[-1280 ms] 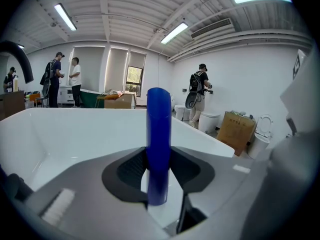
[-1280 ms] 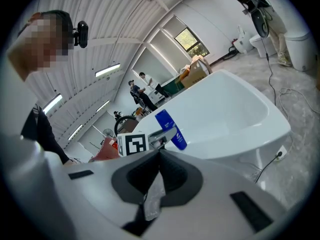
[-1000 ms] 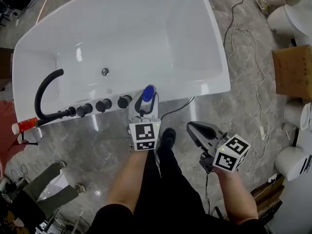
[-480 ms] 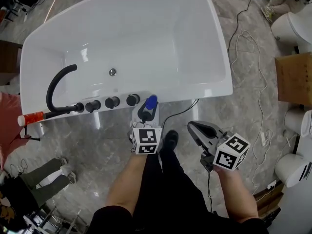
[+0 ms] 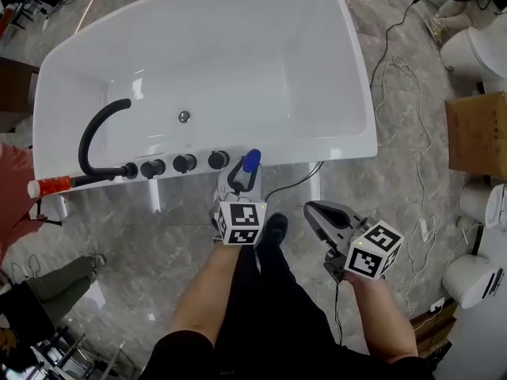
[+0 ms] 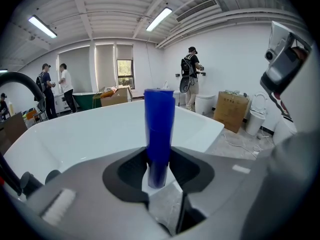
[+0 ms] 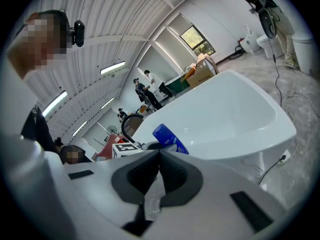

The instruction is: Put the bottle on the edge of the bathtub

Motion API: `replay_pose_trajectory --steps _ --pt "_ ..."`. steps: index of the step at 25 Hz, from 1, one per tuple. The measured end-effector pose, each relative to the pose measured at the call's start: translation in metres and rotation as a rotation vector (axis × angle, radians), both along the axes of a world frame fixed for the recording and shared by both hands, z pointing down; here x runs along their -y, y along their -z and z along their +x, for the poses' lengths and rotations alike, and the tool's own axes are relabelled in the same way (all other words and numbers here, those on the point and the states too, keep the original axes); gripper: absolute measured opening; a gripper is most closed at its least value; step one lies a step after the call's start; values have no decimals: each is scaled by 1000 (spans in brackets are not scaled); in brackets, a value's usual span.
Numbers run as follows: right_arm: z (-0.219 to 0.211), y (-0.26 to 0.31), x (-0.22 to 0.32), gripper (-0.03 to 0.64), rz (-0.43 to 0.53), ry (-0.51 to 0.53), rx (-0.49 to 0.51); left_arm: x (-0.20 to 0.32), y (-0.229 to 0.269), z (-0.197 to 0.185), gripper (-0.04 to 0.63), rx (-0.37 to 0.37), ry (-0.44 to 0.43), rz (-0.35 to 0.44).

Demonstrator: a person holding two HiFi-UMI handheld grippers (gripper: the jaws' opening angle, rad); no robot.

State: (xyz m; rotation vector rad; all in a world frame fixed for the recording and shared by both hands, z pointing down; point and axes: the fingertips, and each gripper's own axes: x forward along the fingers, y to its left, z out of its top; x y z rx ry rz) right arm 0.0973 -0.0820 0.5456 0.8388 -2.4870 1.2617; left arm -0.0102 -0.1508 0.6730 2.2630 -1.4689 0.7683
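I have the left hand-held gripper [image 5: 239, 182] pinching the blue bottle [image 5: 250, 161]. In the left gripper view the jaws are pressed against both sides of its lower part, and the bottle [image 6: 159, 129] stands upright between them. In the head view the bottle is at the near rim of the white bathtub [image 5: 333, 147], just right of the row of black knobs [image 5: 184, 163] and well right of the curved black spout [image 5: 99, 133]. No view shows whether the base is touching the rim or is just above it. The right hand-held gripper [image 5: 318, 212] is held apart over the grey floor [image 5: 396, 172], short of the tub. Its jaws are pressed together with nothing between them, and the bottle [image 7: 170, 138] is visible beyond them in the right gripper view. I judge the step in hand to be the placement itself, with the carry nearly complete and the release not yet made. Next, confirm that the base sits fully on the flat part of the rim, clear of the knobs and away from both the inner slope and the outer drop. Then lower until contact, part the left jaws, and withdraw straight back so that the pads do not drag on the tall, narrow bottle and tip it.
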Motion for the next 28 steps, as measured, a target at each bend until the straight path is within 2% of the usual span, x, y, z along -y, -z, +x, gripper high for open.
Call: replay_pose_trajectory --steps 6,17,21,28 --pt "3 -2 0 11 -1 -6 -10 21 8 3 147 -21 -2 45" --pt "16 -5 -3 11 -8 -38 -8 8 -3 2 153 14 4 33" --pt "17 4 -4 11 3 -38 -1 6 -4 3 156 33 -5 12" --pt "23 13 -9 11 17 -54 7 9 -4 0 155 14 7 -37"
